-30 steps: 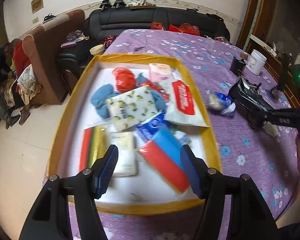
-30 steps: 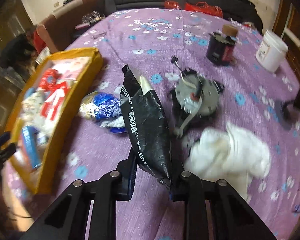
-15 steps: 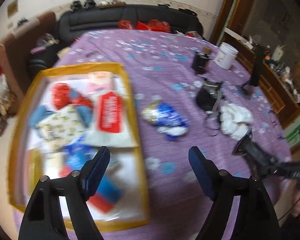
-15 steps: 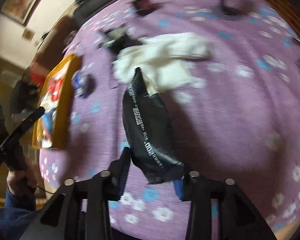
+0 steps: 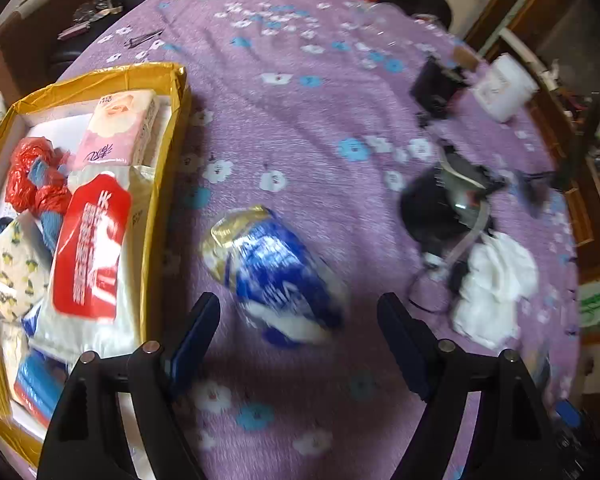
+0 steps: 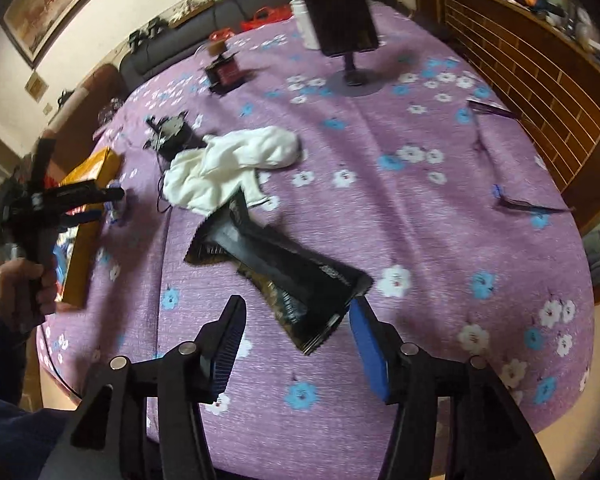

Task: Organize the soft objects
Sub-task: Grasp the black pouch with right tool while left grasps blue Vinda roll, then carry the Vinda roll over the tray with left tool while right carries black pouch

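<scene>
Tongs of the left gripper (image 5: 298,314) stand wide above a blurred blue bag (image 5: 278,270), probably snacks, beside the yellow tray (image 5: 156,208); the right gripper (image 6: 296,334) is opening, black pouch (image 6: 284,268) lying free on the purple cloth (image 6: 440,216).

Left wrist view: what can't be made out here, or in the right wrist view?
- Blue and white foil packet: motion blur smears its print.
- Yellow-rimmed tray: left edge crops it; in the right wrist view the left gripper partly covers it.
- Black plastic pouch: small lettering unreadable.
</scene>
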`<state>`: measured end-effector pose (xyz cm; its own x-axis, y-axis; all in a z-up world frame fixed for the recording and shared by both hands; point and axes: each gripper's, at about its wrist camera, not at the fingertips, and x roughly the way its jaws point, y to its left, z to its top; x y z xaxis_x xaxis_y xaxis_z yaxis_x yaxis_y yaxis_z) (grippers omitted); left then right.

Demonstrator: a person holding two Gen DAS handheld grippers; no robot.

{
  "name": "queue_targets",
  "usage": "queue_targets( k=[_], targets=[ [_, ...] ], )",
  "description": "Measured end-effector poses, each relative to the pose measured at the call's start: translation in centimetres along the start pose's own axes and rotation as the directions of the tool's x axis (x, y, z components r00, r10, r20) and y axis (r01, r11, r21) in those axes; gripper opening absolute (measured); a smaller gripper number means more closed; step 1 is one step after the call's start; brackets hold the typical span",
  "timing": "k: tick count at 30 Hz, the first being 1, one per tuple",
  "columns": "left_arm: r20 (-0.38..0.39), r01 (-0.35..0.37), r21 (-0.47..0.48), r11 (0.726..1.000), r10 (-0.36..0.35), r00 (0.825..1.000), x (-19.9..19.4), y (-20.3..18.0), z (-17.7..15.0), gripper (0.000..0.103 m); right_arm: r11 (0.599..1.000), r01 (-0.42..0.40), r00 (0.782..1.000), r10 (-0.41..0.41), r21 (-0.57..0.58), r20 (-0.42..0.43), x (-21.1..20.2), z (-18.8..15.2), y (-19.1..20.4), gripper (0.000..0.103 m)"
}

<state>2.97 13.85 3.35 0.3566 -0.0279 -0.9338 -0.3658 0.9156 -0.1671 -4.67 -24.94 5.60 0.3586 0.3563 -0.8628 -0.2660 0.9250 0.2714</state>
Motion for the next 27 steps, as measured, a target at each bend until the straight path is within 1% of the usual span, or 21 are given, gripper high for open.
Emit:
queue_targets(
  k=[1,3,5,6,7,8,9,10,12,14,16,17,18,20,22,24,26,27],
  targets=[
    [-0.001,-0.017,-0.005,1.000,0.017,1.000,0.5,0.0,0.3,0.080,1.000,-0.005,1.000,0.005,0.006,0.006,-0.2,0.0,-0.4,0.058],
    [-0.006,-0.021,-0.017,1.000,0.021,1.000,1.3,0.1,0.9,0.080,1.000,-0.003,1.000,0.003,0.015,0.018,-0.6,0.0,-1.1,0.058],
    [0.013,-0.053,0.000,0.999,0.053,0.998,1.8,-0.2,1.5,0.080,1.000,-0.012,1.000,0.011,0.019,0.029,-1.1,0.0,-1.6,0.058],
    [0.017,-0.056,0.010,0.998,0.055,0.998,2.0,-0.5,1.8,0.079,1.000,-0.020,0.999,0.019,0.016,0.030,-1.2,0.0,-1.8,0.058],
    [0.027,-0.058,0.010,0.998,0.058,0.998,2.1,-0.6,1.9,0.070,1.000,-0.020,0.999,0.020,0.012,0.028,-1.1,0.0,-1.7,0.058],
    [0.035,-0.074,0.013,0.997,0.074,0.997,2.1,-0.7,1.9,0.065,1.000,-0.020,0.999,0.019,0.003,0.026,-1.1,0.0,-1.7,0.058],
    [0.051,-0.083,0.025,0.996,0.081,0.995,1.9,-0.9,1.9,0.046,1.000,-0.021,0.999,0.022,-0.006,0.025,-1.1,0.0,-1.7,0.058],
    [0.051,-0.071,0.038,0.997,0.069,0.996,1.9,-0.9,1.7,0.044,1.000,-0.024,0.999,0.024,-0.019,0.022,-1.0,0.1,-1.7,0.059],
    [0.055,-0.057,0.070,0.996,0.054,0.997,1.5,-1.5,0.9,0.044,0.999,-0.024,1.000,0.024,-0.039,0.015,-0.7,0.2,-1.5,0.064],
    [0.048,-0.030,0.103,0.994,0.025,0.999,1.3,-2.3,-0.3,0.044,0.997,-0.013,1.000,0.014,-0.072,0.008,-0.2,0.5,-1.1,0.064],
    [0.048,-0.027,0.163,0.986,0.020,0.999,0.9,-3.5,-2.2,0.044,0.992,-0.001,1.000,0.001,-0.123,0.001,0.5,1.0,-0.3,0.065],
    [0.047,-0.022,0.190,0.982,0.013,0.999,0.7,-4.0,-3.1,0.044,0.990,-0.002,1.000,0.002,-0.138,-0.002,0.8,1.2,-0.1,0.067],
    [0.053,-0.020,0.224,0.974,0.008,0.999,0.4,-4.6,-4.4,0.044,0.987,-0.006,1.000,0.004,-0.162,-0.009,1.2,1.4,0.4,0.071],
    [0.062,-0.026,0.283,0.959,0.008,0.998,0.1,-5.5,-6.4,0.044,0.977,0.000,1.000,-0.004,-0.215,-0.019,2.2,1.9,1.3,0.072],
    [0.078,-0.041,0.351,0.936,0.015,0.997,-0.3,-6.3,-8.3,0.044,0.963,0.010,0.999,-0.019,-0.269,-0.031,3.3,2.2,2.1,0.074],
    [0.094,-0.064,0.398,0.915,0.029,0.995,-0.5,-6.8,-9.4,0.044,0.948,0.026,0.997,-0.048,-0.317,-0.061,5.1,2.5,2.7,0.074],
    [0.113,-0.079,0.433,0.898,0.033,0.993,-0.6,-7.1,-10.0,0.044,0.940,0.009,0.996,-0.040,-0.342,-0.082,6.2,2.5,2.9,0.074],
    [0.120,-0.084,0.444,0.892,0.033,0.992,-0.8,-7.3,-10.4,0.044,0.938,0.003,0.995,-0.039,-0.347,-0.097,6.7,2.4,2.9,0.069]
  ],
)
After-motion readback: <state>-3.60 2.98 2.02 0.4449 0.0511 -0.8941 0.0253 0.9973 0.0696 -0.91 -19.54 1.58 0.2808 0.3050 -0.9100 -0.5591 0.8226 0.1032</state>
